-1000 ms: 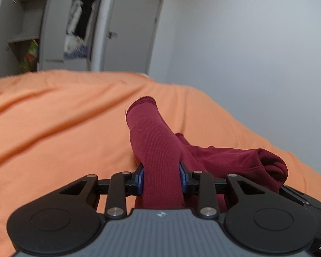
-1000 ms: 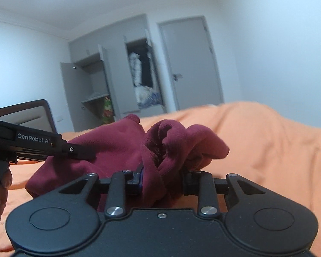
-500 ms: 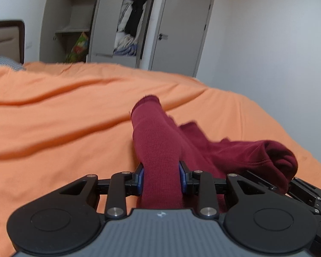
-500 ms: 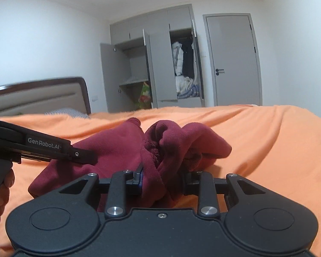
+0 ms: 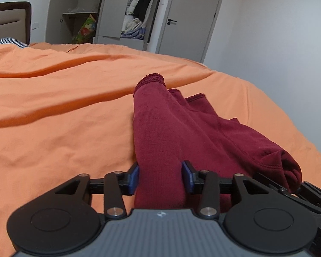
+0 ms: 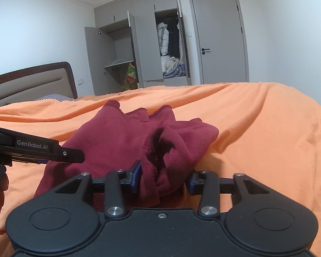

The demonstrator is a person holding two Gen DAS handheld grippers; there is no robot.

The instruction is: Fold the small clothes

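Maroon garment (image 5: 160, 132) bunched between both grippers' blue pads, left gripper (image 5: 160, 176) and right gripper (image 6: 163, 177), pinch points hidden.

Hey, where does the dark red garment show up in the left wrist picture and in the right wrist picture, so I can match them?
Left wrist view: the dark red garment runs from bottom centre, between the left gripper fingers, up and rightward.
Right wrist view: it lies centre frame, bunched in the right gripper.
Shared landmark: the open wardrobe beside the closed grey door.
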